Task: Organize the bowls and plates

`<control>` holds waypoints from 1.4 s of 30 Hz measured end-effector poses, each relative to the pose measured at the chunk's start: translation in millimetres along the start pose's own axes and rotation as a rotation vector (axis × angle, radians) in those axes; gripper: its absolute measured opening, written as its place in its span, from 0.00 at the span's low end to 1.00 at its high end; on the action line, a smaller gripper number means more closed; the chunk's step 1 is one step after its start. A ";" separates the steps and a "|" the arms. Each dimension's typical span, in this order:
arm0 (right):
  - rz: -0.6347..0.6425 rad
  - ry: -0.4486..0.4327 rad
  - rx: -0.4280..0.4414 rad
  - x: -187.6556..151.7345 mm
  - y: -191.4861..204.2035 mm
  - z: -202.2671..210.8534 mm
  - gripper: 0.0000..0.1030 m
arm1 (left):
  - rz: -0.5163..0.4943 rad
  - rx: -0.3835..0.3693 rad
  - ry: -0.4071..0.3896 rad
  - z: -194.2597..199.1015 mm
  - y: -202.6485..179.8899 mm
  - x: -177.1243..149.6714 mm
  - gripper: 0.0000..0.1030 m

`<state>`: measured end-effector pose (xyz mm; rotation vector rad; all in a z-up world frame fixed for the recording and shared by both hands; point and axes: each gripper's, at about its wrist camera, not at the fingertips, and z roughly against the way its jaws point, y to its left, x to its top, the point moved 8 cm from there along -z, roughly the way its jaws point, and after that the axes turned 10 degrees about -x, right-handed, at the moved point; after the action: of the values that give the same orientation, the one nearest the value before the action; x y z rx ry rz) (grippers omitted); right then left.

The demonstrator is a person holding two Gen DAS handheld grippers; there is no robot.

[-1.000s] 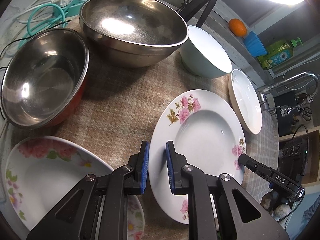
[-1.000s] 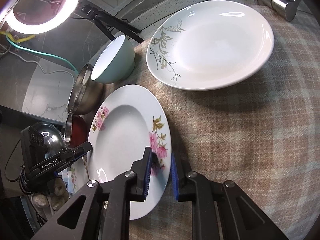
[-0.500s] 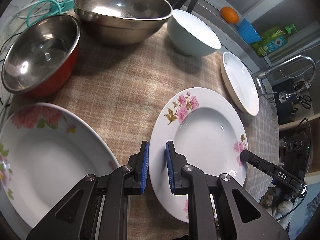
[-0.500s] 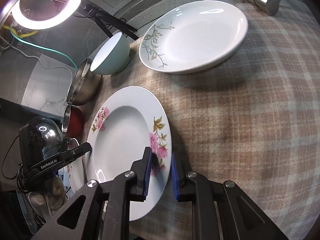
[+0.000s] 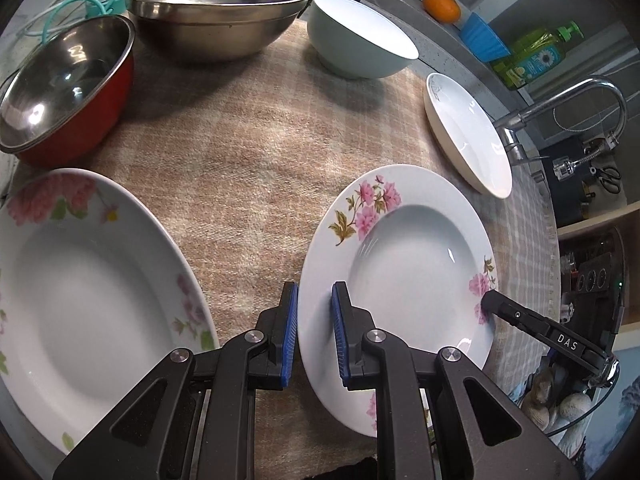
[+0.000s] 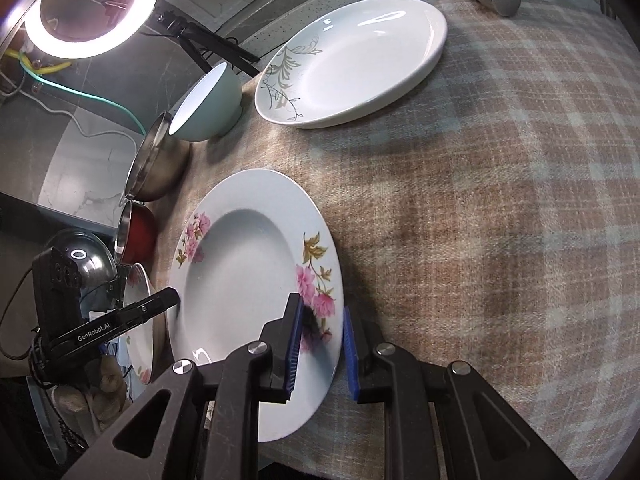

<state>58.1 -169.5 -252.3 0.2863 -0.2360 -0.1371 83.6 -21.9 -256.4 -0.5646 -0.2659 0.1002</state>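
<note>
A white deep plate with pink flowers [image 5: 400,264] is held over the checked cloth [image 5: 256,168]. My left gripper [image 5: 314,338] is shut on its left rim. My right gripper [image 6: 320,344] is shut on its opposite rim, over the pink flowers [image 6: 312,292]. The plate also shows in the right wrist view [image 6: 240,264]. A larger flowered plate [image 5: 80,288] lies to the left. A white plate with a grey leaf pattern [image 6: 352,60] lies at the far right. A pale green bowl [image 5: 360,44], a large steel bowl [image 5: 216,4] and a red-sided steel bowl [image 5: 64,84] stand at the back.
A tap [image 5: 560,108] rises at the right edge by the leaf plate. A dish soap bottle [image 5: 536,56], a blue item [image 5: 480,36] and an orange [image 5: 440,6] sit on the ledge behind. A ring light [image 6: 88,12] on a stand is at the back.
Both grippers have pulled back toward the near side with the plate held between them. The bowls and the leaf plate look farther off. The large flowered plate fills more of the left view.
</note>
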 end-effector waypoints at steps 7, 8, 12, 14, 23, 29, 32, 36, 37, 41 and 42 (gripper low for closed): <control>0.008 -0.004 -0.013 0.8 -0.1 -1.7 0.18 | -0.007 0.002 -0.003 -0.8 -0.9 -2.1 0.15; 0.006 -0.003 -0.013 0.8 -0.7 -1.7 0.18 | -0.007 0.000 -0.003 -0.8 -1.3 -2.3 0.15; 0.001 -0.006 -0.021 2.4 -2.8 -1.5 0.18 | -0.010 -0.003 0.000 -2.1 -2.7 -3.2 0.15; 0.000 -0.008 -0.027 3.7 -3.3 -1.5 0.19 | -0.013 -0.006 0.003 -3.6 -4.9 -3.2 0.15; 0.000 -0.008 -0.039 5.3 -5.6 -1.2 0.19 | -0.032 0.000 0.005 -4.1 -7.1 -4.3 0.15; -0.001 -0.010 -0.047 5.2 -4.7 -1.4 0.19 | -0.052 0.014 0.002 -4.3 -8.0 -5.1 0.15; 0.002 -0.012 -0.055 5.2 -4.4 -1.3 0.20 | -0.051 0.011 0.003 -4.7 -7.8 -5.1 0.15; 0.020 -0.023 -0.088 5.3 -2.5 1.1 0.20 | -0.061 0.022 -0.005 -1.9 -7.2 -5.2 0.15; 0.026 -0.031 -0.097 5.5 -1.7 2.7 0.20 | -0.062 0.025 -0.008 -0.7 -6.7 -4.8 0.15; 0.022 -0.045 -0.102 5.9 -2.5 8.5 0.22 | -0.062 0.037 -0.023 4.1 -4.1 -2.8 0.15; 0.017 -0.049 -0.106 6.2 -3.8 10.0 0.25 | -0.058 0.038 -0.025 5.7 -2.5 -2.9 0.15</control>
<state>61.2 -176.8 -242.8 0.1756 -0.2789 -0.1395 79.4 -21.6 -251.1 -0.5173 -0.3042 0.0559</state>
